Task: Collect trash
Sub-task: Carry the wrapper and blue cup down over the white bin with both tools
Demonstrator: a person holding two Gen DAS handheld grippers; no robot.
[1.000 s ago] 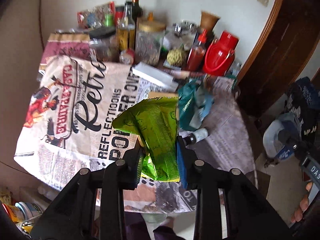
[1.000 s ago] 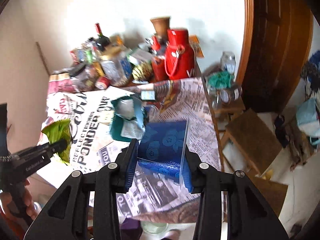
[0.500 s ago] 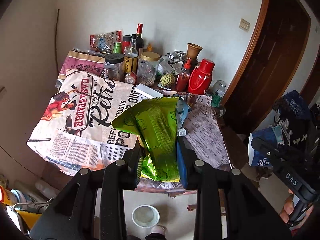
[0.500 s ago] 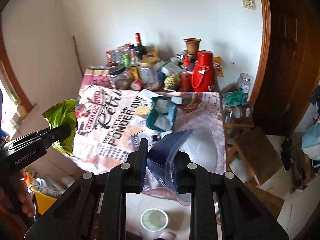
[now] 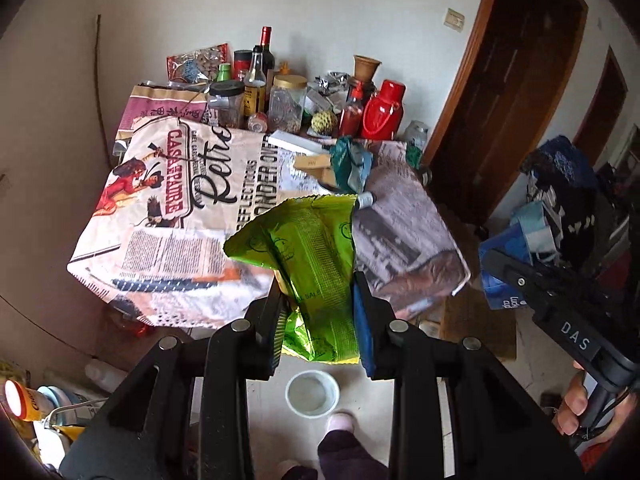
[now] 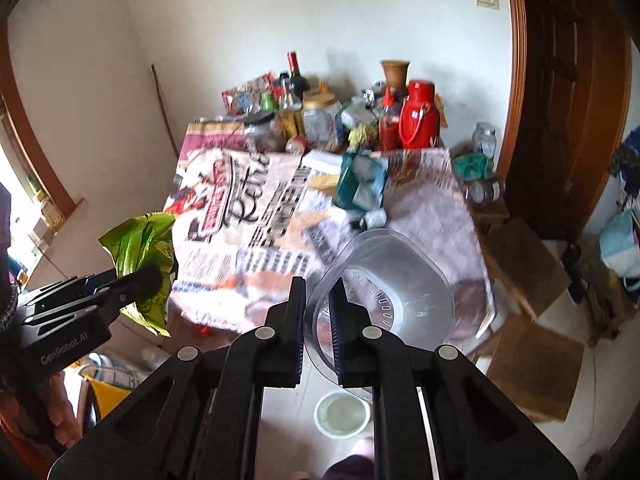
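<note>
My left tongs are clamped on a green chip bag, my right tongs pinch a clear plastic tub's rim. Table sits just ahead of both, teal wrapper lying on it.

Tablecloth print blurred (right wrist view).

My left gripper, matt black plastic, pinches a glossy, crinkled green foil snack wrapper. My right gripper, likewise matt black, clamps the thin wall of a clear, smooth plastic cup. Printed tablecloth: matt. Door frame: varnished wood. Thermos: glossy red plastic.
</note>
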